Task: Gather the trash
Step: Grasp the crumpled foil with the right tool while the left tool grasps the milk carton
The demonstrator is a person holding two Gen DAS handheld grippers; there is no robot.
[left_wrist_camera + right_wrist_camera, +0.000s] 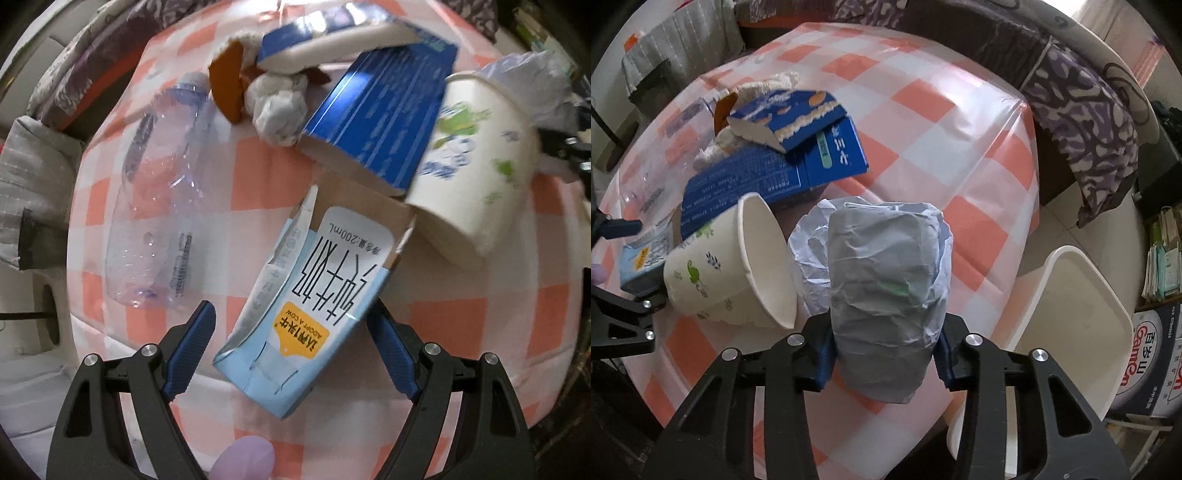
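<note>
Now: right gripper clamps wrapped bundle — left gripper straddles milk carton.

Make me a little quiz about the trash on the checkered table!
1. True or false: the paper cup stands upright.
2. What do the right tongs hold? A) plastic bottle B) bundle in a thin bag C) blue box
3. Which item lies between the open left tongs?

Key:
1. False, it lies on its side.
2. B, the bag bundle.
3. The light blue milk carton.
</note>
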